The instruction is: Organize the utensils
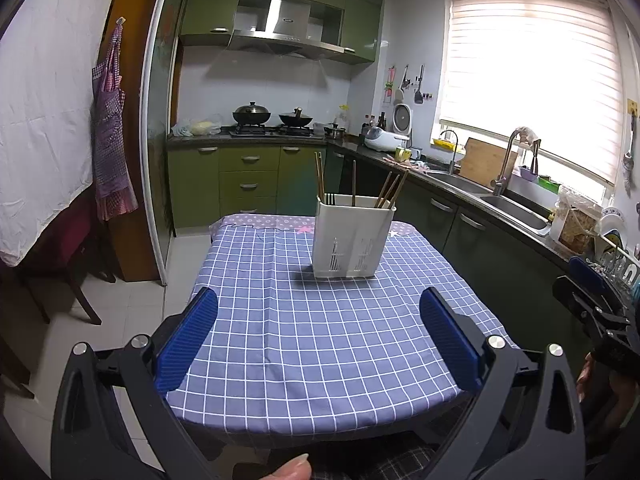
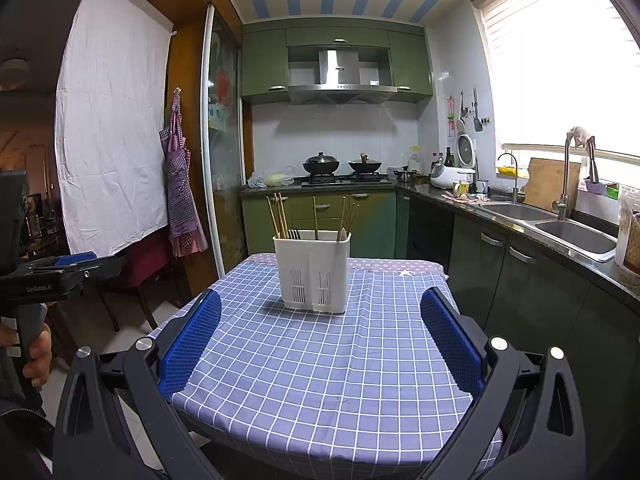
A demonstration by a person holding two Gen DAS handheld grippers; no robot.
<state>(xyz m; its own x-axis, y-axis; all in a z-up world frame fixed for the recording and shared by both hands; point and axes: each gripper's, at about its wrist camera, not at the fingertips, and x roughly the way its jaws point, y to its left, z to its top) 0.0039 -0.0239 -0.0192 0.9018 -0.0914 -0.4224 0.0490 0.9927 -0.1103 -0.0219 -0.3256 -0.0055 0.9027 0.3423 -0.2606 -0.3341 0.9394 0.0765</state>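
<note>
A white slotted utensil holder (image 1: 350, 236) (image 2: 314, 270) stands upright toward the far end of a table covered in a blue checked cloth (image 1: 320, 328) (image 2: 320, 360). Wooden chopsticks (image 1: 319, 178) (image 2: 279, 216) and a dark fork (image 1: 329, 199) (image 2: 294, 234) stick up out of it. My left gripper (image 1: 320, 328) is open above the near half of the table, nothing between its blue pads. My right gripper (image 2: 320, 328) is open too, also short of the holder and holding nothing. Each gripper shows at the edge of the other's view.
A kitchen counter with a double sink (image 2: 560, 224) and green cabinets (image 2: 520, 280) runs along the right of the table. A stove with two woks (image 1: 272, 118) is at the back. A dark red chair (image 2: 136, 272) and a hanging apron (image 1: 110, 128) are on the left.
</note>
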